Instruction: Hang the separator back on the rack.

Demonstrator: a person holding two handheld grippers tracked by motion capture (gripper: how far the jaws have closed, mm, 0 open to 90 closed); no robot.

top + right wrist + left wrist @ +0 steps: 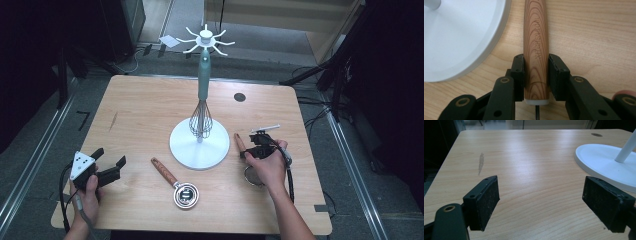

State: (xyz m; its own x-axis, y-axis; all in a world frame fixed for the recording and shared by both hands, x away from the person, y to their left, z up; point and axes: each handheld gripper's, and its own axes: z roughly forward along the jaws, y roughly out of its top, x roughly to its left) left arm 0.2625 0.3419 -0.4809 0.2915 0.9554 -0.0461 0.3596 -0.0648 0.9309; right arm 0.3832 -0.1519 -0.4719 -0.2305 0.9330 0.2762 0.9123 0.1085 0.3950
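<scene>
A: What is the right gripper (pixel 536 75) doing?

B: Its two black jaws are clamped on the wooden handle (pixel 536 42) of a kitchen utensil, pads pressing both sides near the white collar at the handle's lower end. The handle lies flat on the table (pixel 140 110), just right of the stand's round white base (pixel 187 150).

A: And the utensil's other end?

B: From above, a round metal head pokes out under the right hand (pixel 267 167), on the side away from the base; I can't tell which tool it is.

A: The left gripper (pixel 111 161)?

B: Jaws spread wide, only bare tabletop between them, well left of the base.

A: What else sits around that base?

B: A whisk (pixel 200 120) hangs against the teal pole (pixel 203 75) rising from it. In front of the base, slightly left, lies a second wooden-handled utensil (pixel 175 182) with a shiny cup.
</scene>
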